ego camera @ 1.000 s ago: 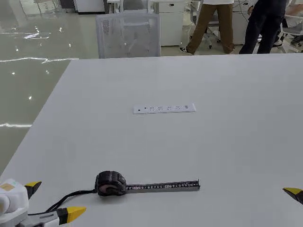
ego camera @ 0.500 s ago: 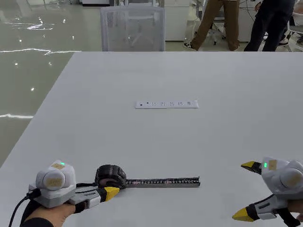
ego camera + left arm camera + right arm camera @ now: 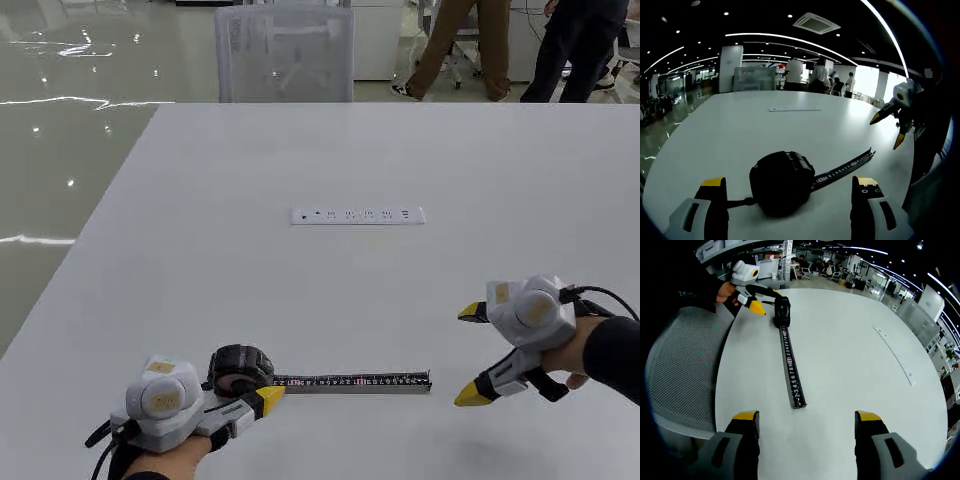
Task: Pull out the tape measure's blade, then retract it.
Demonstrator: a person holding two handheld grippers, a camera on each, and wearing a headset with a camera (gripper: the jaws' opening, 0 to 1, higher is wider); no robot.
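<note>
A black tape measure (image 3: 239, 368) lies on the white table (image 3: 400, 170) with its dark blade (image 3: 352, 381) pulled out to the right. In the left gripper view the case (image 3: 782, 179) sits between the open yellow-tipped jaws of my left gripper (image 3: 789, 182), which does not grip it. In the head view the left gripper (image 3: 255, 392) straddles the case from the near side. My right gripper (image 3: 470, 352) is open, a short way right of the blade's end (image 3: 427, 380). The right gripper view shows the blade (image 3: 791, 368) running away from the right gripper (image 3: 807, 416) toward the case (image 3: 782, 308).
A white power strip (image 3: 357, 215) lies flat at mid-table. A grey mesh chair (image 3: 285, 50) stands behind the far edge, and people stand beyond it on the glossy floor. A black cord (image 3: 101, 445) trails from the left hand.
Both grippers have come up into the head view and moved inward. The left one has advanced to the tape case, the right one toward the blade's end. The tape measure has not moved.
</note>
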